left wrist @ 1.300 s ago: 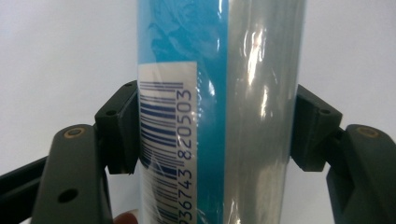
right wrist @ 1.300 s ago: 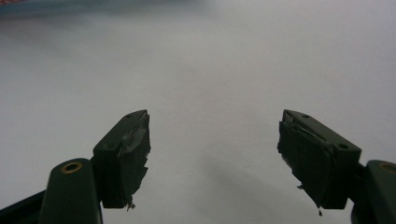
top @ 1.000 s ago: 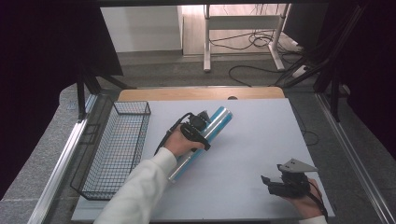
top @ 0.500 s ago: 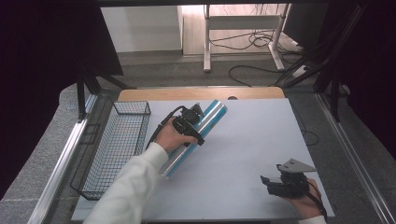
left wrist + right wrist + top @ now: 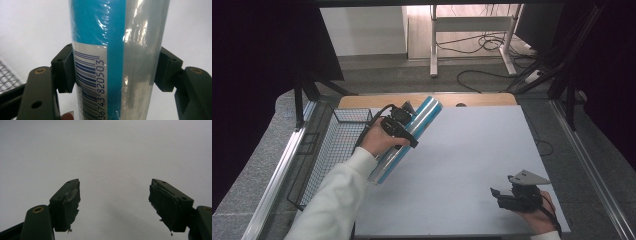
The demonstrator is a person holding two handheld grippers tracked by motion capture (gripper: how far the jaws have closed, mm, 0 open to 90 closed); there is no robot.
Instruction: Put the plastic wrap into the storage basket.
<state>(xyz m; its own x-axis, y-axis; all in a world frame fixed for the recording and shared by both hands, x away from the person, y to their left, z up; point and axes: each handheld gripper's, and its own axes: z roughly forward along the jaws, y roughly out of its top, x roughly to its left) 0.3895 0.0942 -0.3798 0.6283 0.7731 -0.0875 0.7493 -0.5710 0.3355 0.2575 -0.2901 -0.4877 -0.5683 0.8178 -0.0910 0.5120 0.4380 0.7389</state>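
A long blue and silver roll wrapped in clear film hangs tilted above the left part of the white table, one end near the far edge. My left gripper is shut around its middle; in the left gripper view both pads press on the roll beside its barcode label. My right gripper rests low at the near right of the table. Its jaws stand wide apart in the right gripper view, with only bare table between them.
A black wire basket stands along the table's left edge, just left of the roll. The white table top has free room in the middle and right. A wooden strip runs along its far edge. Cables lie on the floor beyond.
My left gripper has lifted the roll and carried it left toward the basket and farther back. The right gripper has stayed put.
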